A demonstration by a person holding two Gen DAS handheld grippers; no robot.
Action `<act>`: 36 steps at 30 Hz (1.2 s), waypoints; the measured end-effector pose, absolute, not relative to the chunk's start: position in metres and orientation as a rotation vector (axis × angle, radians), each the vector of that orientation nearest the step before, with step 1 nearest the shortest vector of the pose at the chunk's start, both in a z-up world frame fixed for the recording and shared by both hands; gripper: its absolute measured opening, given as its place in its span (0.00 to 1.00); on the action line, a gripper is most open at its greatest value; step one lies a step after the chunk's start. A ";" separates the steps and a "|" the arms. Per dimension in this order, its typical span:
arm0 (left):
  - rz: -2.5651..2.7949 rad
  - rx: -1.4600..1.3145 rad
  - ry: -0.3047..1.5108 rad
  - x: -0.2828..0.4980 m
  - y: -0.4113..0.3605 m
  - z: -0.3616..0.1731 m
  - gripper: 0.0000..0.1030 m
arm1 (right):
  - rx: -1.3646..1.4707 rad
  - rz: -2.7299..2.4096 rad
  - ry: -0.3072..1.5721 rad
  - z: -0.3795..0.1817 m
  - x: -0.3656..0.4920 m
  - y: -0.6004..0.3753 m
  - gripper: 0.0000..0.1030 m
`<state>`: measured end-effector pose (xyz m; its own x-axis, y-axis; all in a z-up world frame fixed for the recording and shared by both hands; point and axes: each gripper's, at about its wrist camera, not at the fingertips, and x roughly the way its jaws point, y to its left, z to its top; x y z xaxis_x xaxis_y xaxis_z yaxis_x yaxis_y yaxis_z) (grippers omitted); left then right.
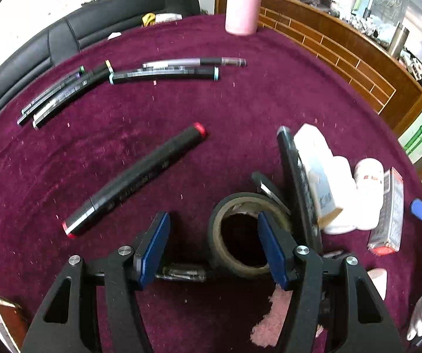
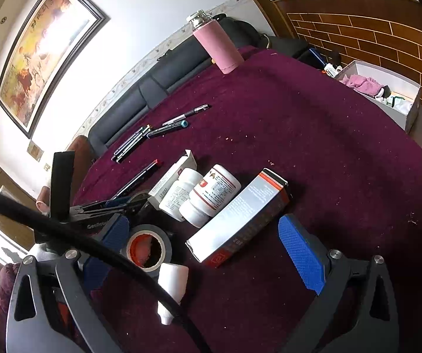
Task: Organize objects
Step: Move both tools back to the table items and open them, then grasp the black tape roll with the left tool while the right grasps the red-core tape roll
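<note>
Living-room setup: black sofa at the far edge, round surface [image 1: 240, 103] under a plum velvet cloth, pink thermos [image 1: 244, 3] standing far side. Left gripper [image 1: 214, 247] is low over the near edge, fingers apart w/ one blue pad left of a dark tape roll [image 1: 242, 235] and the other over its hole; I can't see any pad pressing yet. Small clear pen [image 1: 181, 273] lies just beneath, between the fingers. Red-capped marker [image 1: 134, 179] lies diagonally to the left, well apart from the far pen group [image 1: 64, 94]. Right gripper [image 2: 211, 253] hangs wide apart near the orange-and-white box [image 2: 240, 223], holding nothing. Risk: closing here could pinch the roll's wall off-centre & tip it into the leaning black case [image 1: 299, 188] and the bottles [image 2: 205, 194] beside it. Roll looks worn, lying flat, cardboard core showing.
</note>
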<state>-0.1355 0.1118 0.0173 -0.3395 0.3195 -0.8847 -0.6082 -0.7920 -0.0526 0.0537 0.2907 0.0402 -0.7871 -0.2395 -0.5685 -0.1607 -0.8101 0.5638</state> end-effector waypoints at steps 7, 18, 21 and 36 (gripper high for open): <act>2.160 -1.285 0.219 -0.119 0.100 0.026 0.12 | 1.046 -2.773 -0.930 0.036 0.052 0.288 1.00; 2.178 -1.113 -0.128 -0.036 0.010 0.080 0.12 | 0.995 -2.791 -0.831 0.042 0.056 0.277 0.97; 2.187 -1.077 -0.221 -0.006 -0.026 0.088 0.12 | 0.937 -2.836 -0.714 0.054 0.061 0.262 0.97; 2.341 -0.963 -0.482 0.058 -0.168 0.088 0.12 | 1.356 -2.700 -0.172 0.032 0.002 0.156 0.17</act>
<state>0.0580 -0.1680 0.0876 -0.5867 0.6153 -0.5265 -0.3575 -0.7801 -0.5134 0.0019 0.1557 0.0320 -0.5932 -0.1537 -0.7902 0.0520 -0.9869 0.1529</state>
